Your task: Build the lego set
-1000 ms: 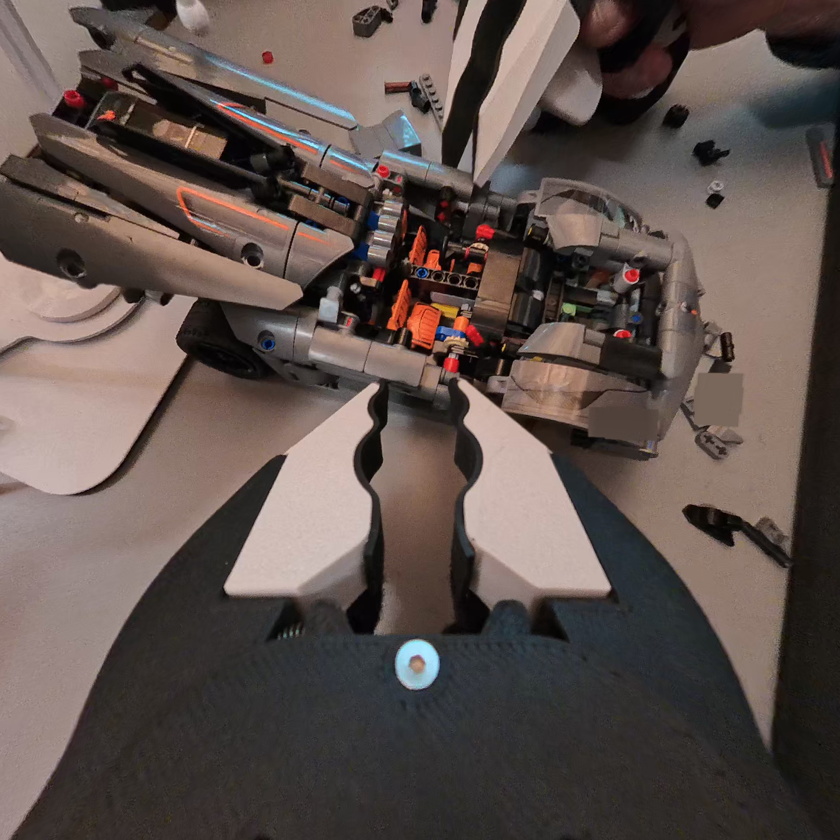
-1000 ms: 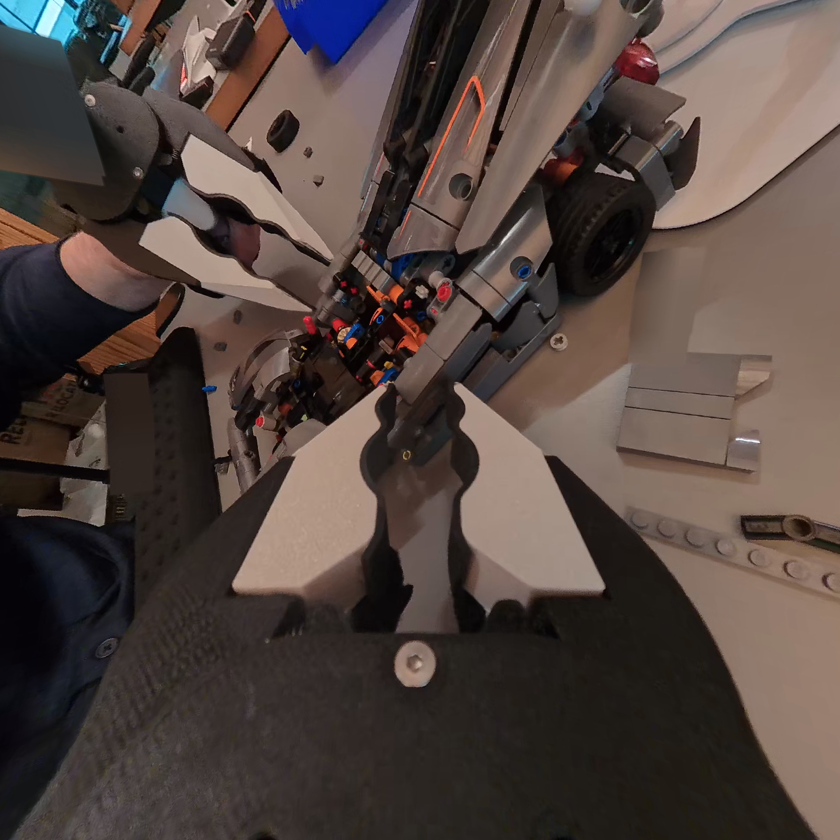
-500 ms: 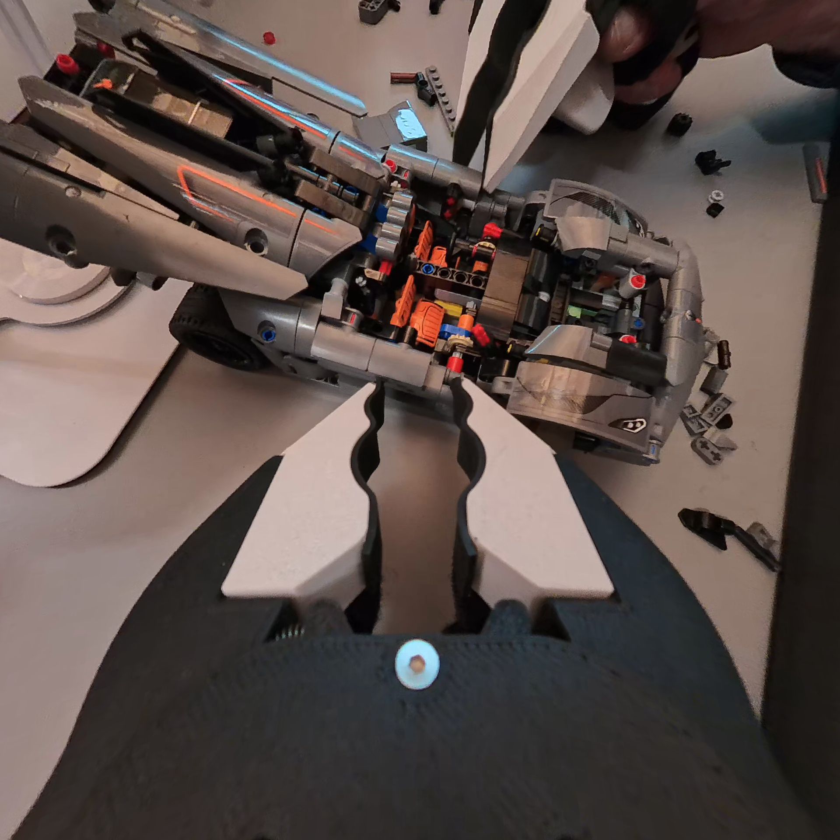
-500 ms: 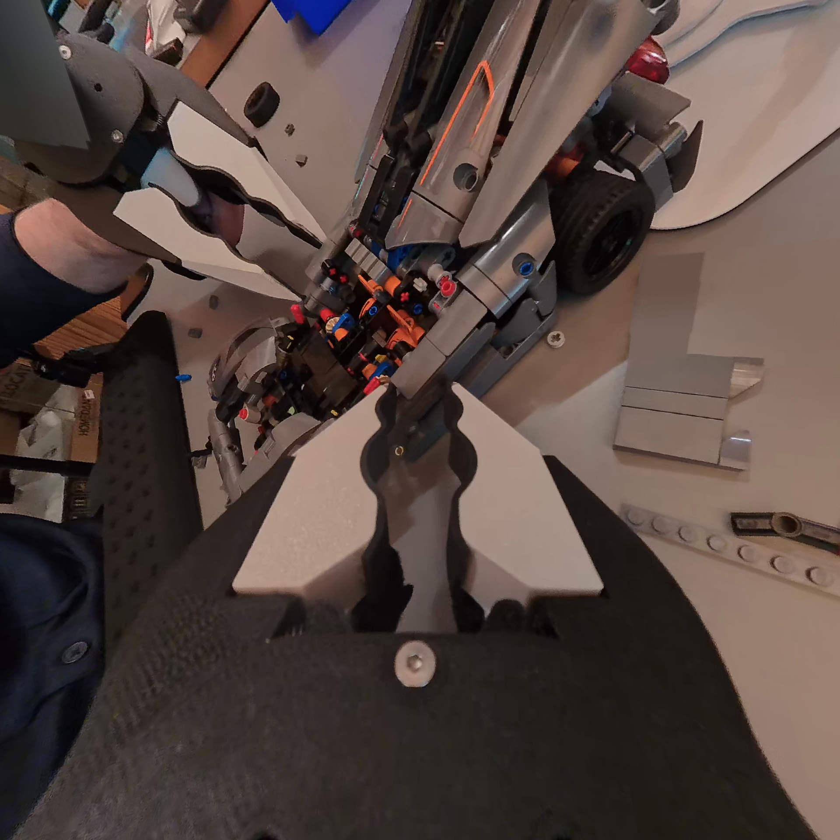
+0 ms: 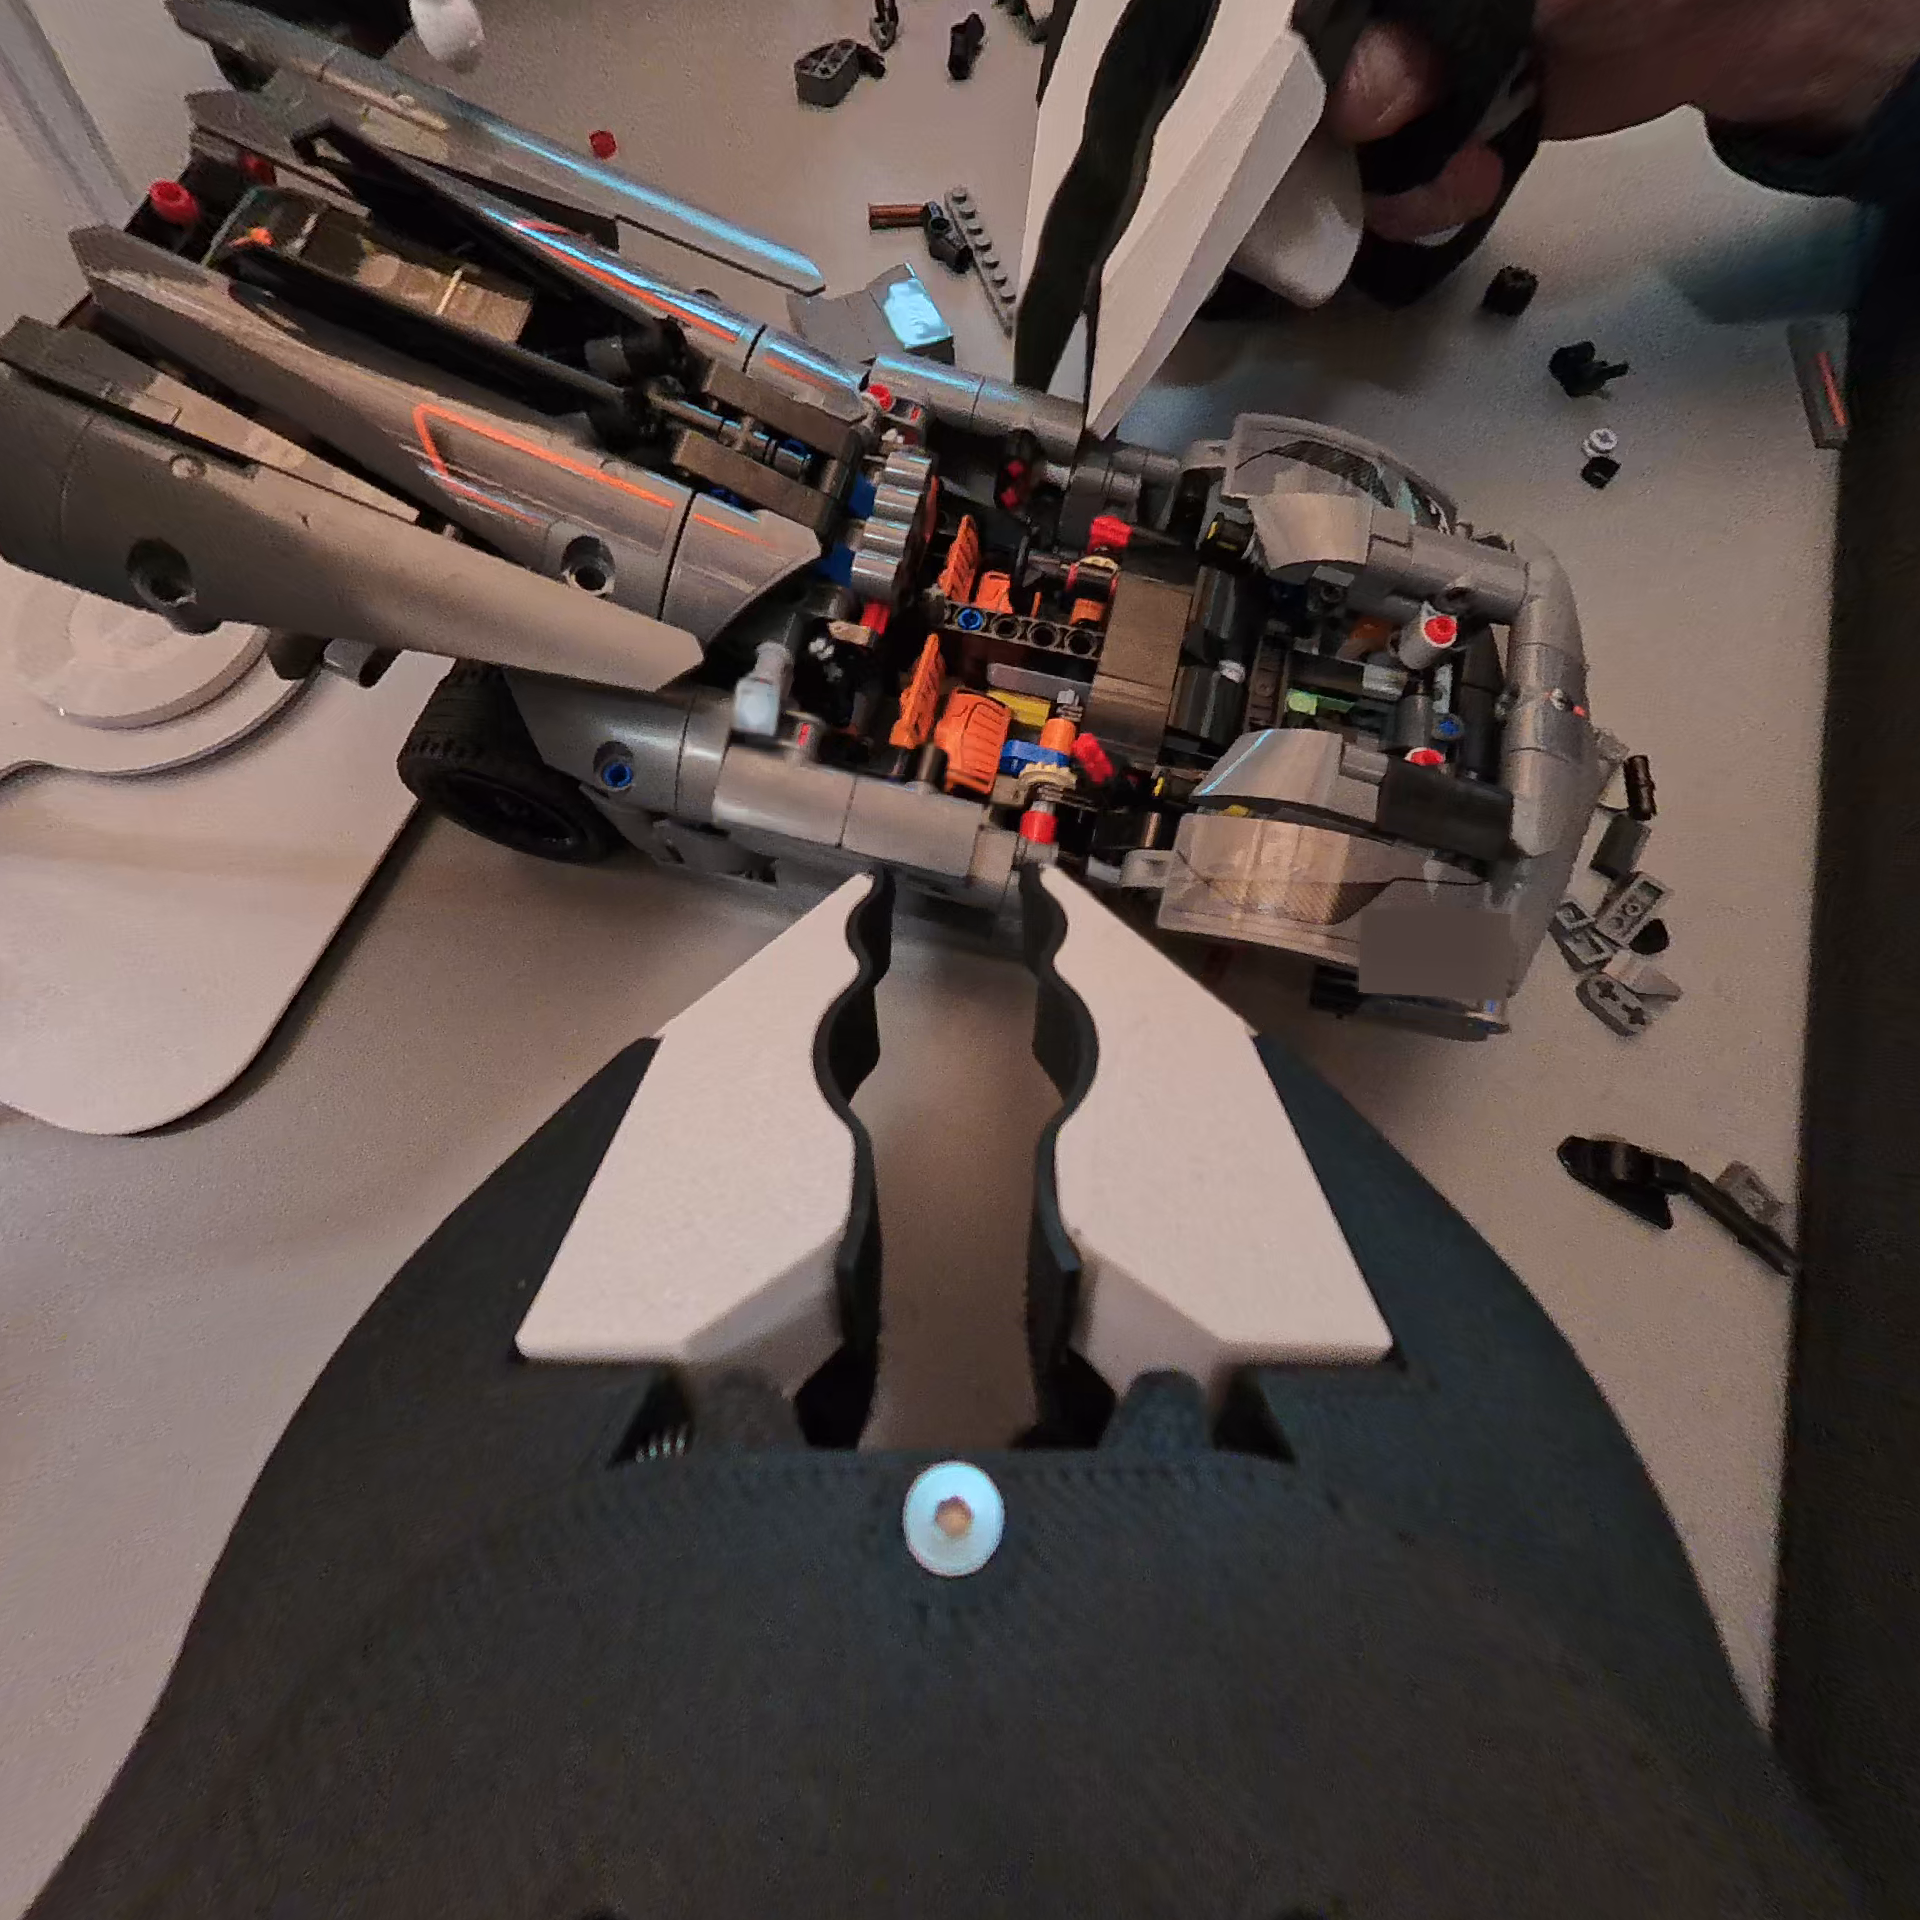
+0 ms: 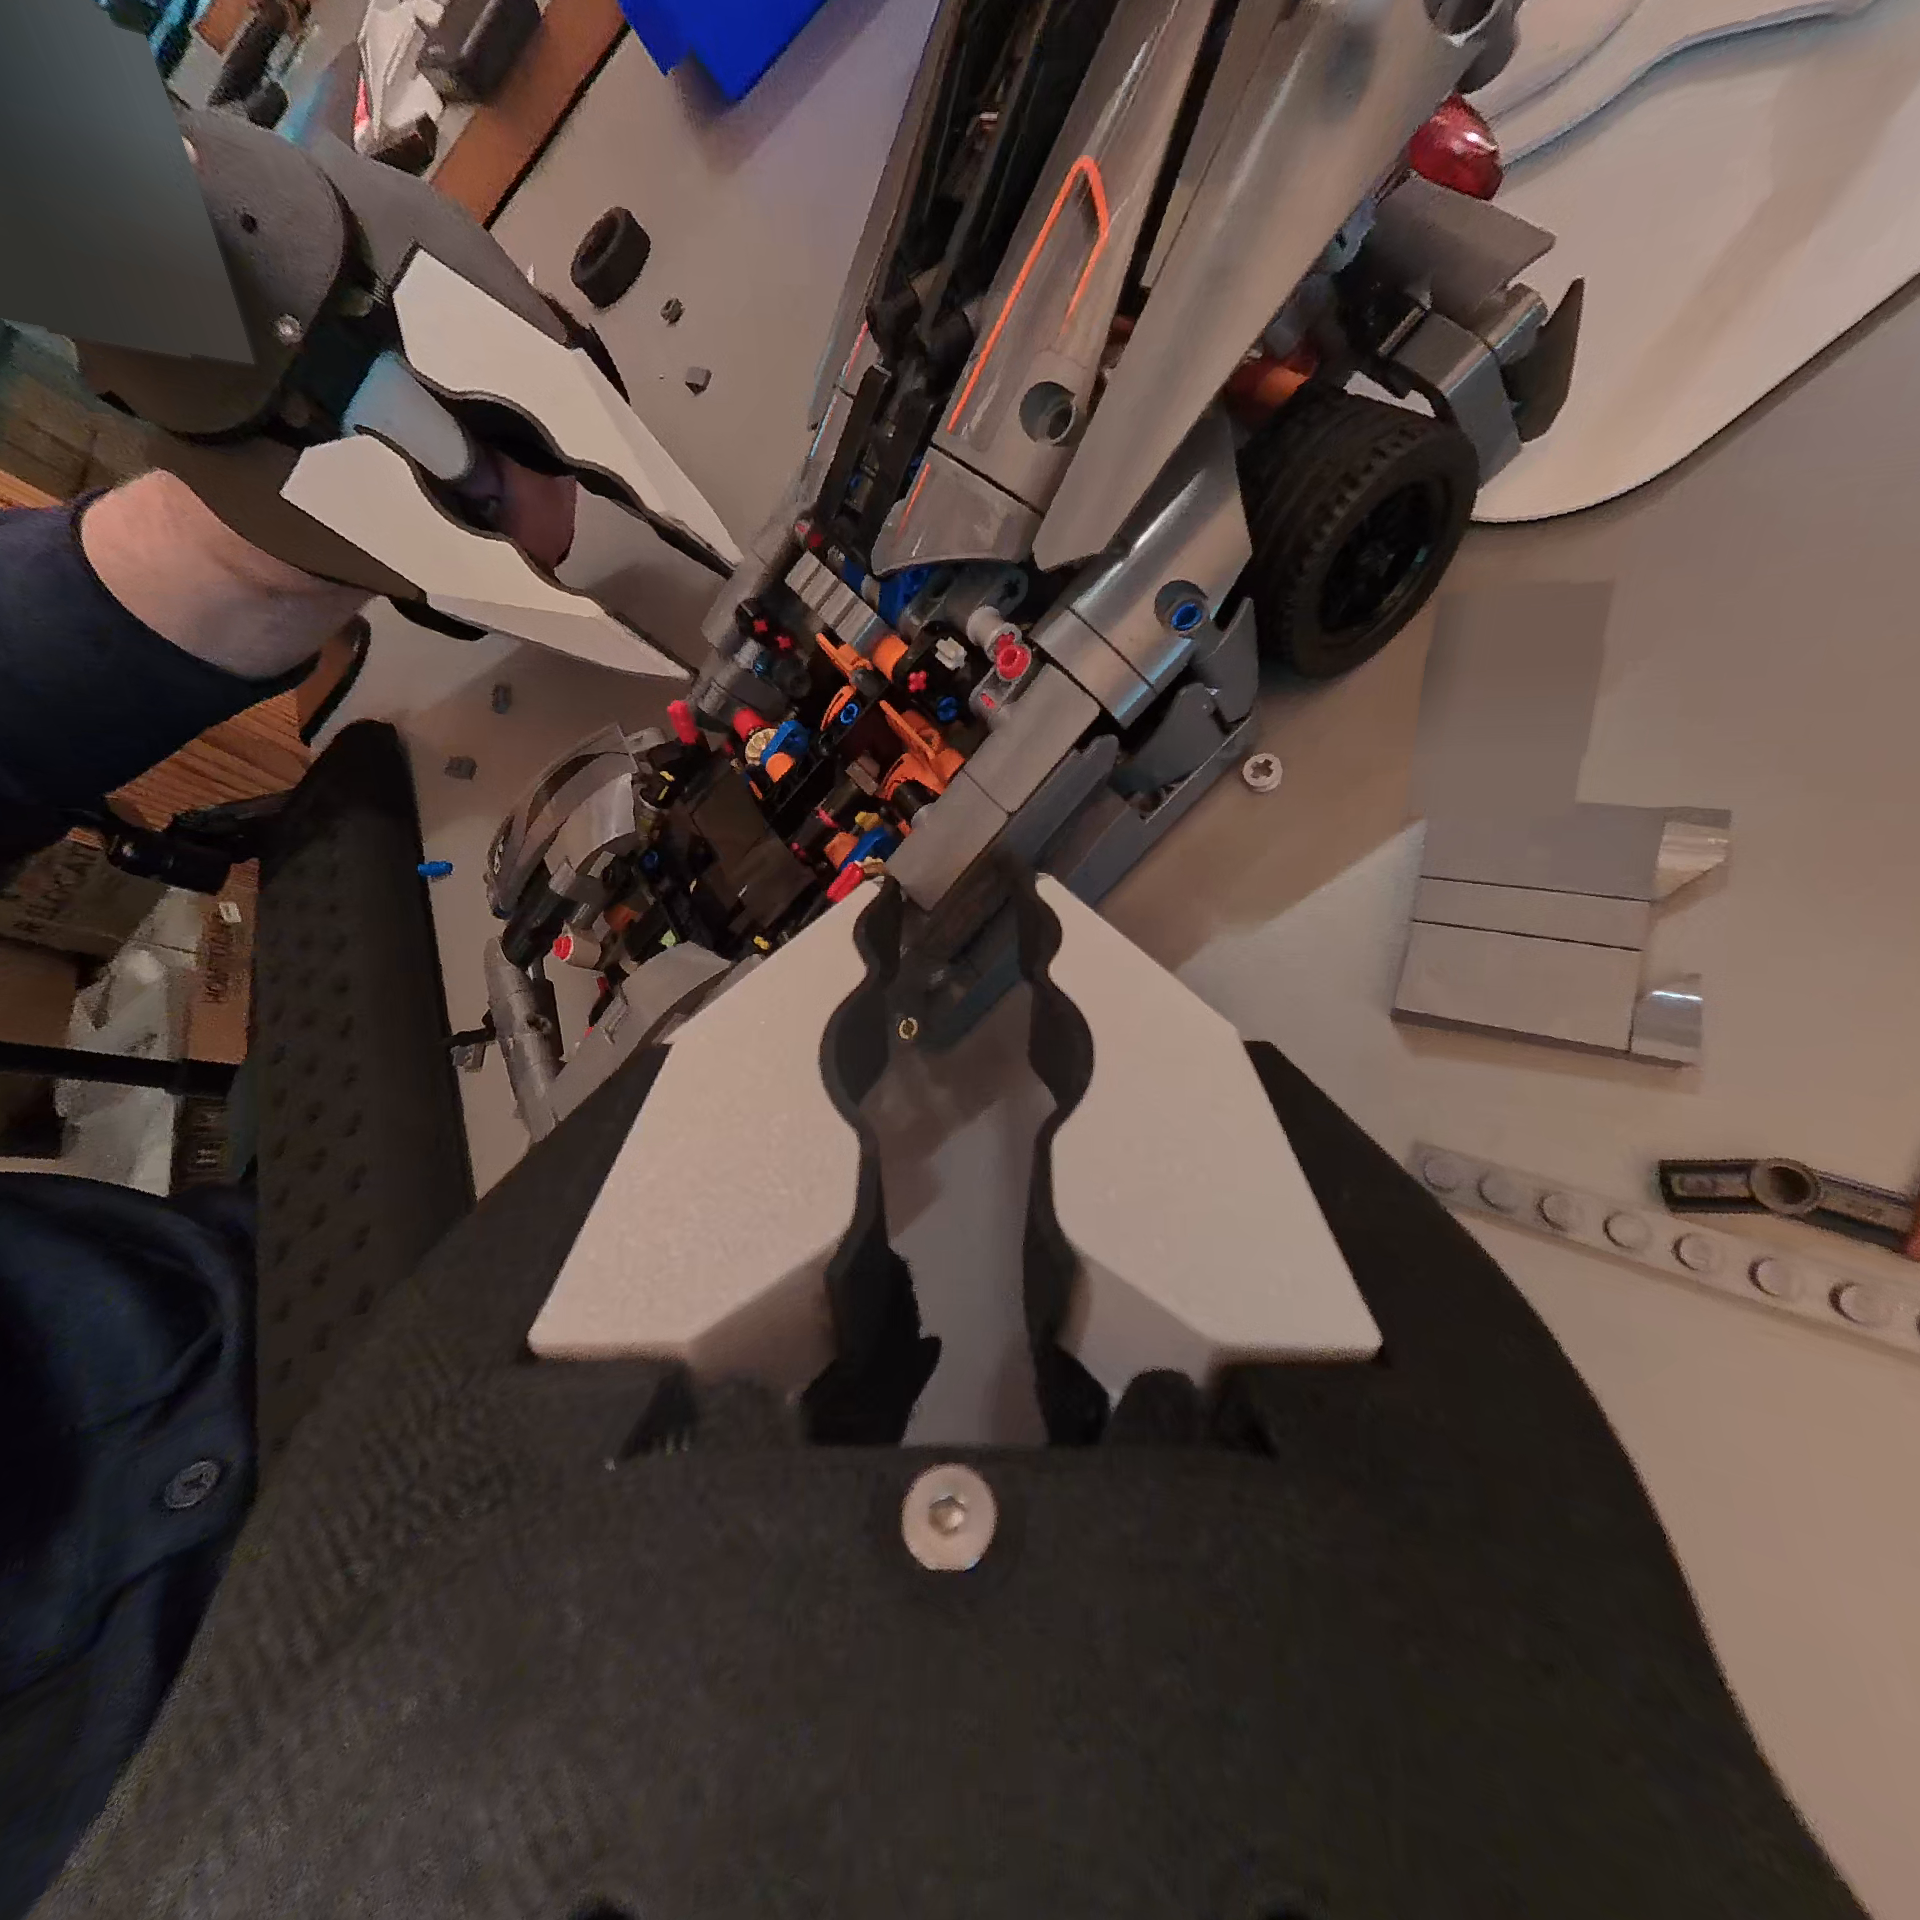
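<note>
- Gripping the grey Technic car (image 5: 935,665) from opposite flanks is the step in hand, as I read it; the car stands on the pale tabletop (image 5: 312,1299), its open cockpit of orange, red and blue parts facing up.
- The left tool (image 5: 956,883) sits at the car's near sill, fingers spread with a clear gap between them; their tips are just beside the grey sill beam, and I cannot tell whether they touch it.
- The right tool (image 6: 951,914) meets the car's other flank; its fingers are partly spread and bracket a dark beam end with a small brass-coloured pin hole, but whether they press on that beam is unclear.
- In the left wrist view the right tool (image 5: 1081,343) comes down on the car's far sill with its fingers nearly together.
- The car's long axis runs crosswise to the left tool, raised rear panels to that view's left and nose to its right; both tools are level with the cockpit, so neither is clearly nearer.
- No container shows; loose pieces lie on the tabletop around the car: a grey panel stack (image 6: 1538,925) and a studded grey plate (image 6: 1662,1247) beyond the right tool's flank, and small dark bits by the nose.
</note>
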The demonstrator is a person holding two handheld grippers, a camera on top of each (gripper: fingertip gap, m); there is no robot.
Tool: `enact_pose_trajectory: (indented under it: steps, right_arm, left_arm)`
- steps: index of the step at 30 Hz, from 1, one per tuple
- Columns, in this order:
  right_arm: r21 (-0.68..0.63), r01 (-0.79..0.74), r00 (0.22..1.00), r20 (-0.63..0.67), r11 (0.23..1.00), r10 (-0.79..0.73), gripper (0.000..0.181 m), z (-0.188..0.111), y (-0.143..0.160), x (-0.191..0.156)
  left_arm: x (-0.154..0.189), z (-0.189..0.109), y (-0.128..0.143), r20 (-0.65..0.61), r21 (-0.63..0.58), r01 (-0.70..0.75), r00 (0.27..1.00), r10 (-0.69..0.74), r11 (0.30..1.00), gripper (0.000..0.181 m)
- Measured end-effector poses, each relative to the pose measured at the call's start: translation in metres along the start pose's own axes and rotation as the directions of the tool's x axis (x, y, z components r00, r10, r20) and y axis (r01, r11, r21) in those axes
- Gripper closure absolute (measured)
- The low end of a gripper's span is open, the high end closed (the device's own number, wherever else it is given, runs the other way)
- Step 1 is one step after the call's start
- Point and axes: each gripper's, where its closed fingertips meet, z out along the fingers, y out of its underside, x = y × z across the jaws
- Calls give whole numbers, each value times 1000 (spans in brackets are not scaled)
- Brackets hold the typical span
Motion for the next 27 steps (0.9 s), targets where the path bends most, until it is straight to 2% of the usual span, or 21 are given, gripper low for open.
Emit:
enact_pose_trajectory:
  steps: [9,17,27]
  right_arm:
    - [42,8,1000,-14,999,-7,162,1,-8,1]
    - [52,31,999,-41,998,-29,167,1,-10,2]
    - [61,53,995,-82,997,-47,161,2,-13,4]
  left_arm:
    - [-5,0,-1,-12,7,68,998,-68,998,152]
    - [-3,3,-1,-12,9,69,998,-69,998,154]
    - [-2,3,-2,0,10,53,999,-53,999,154]
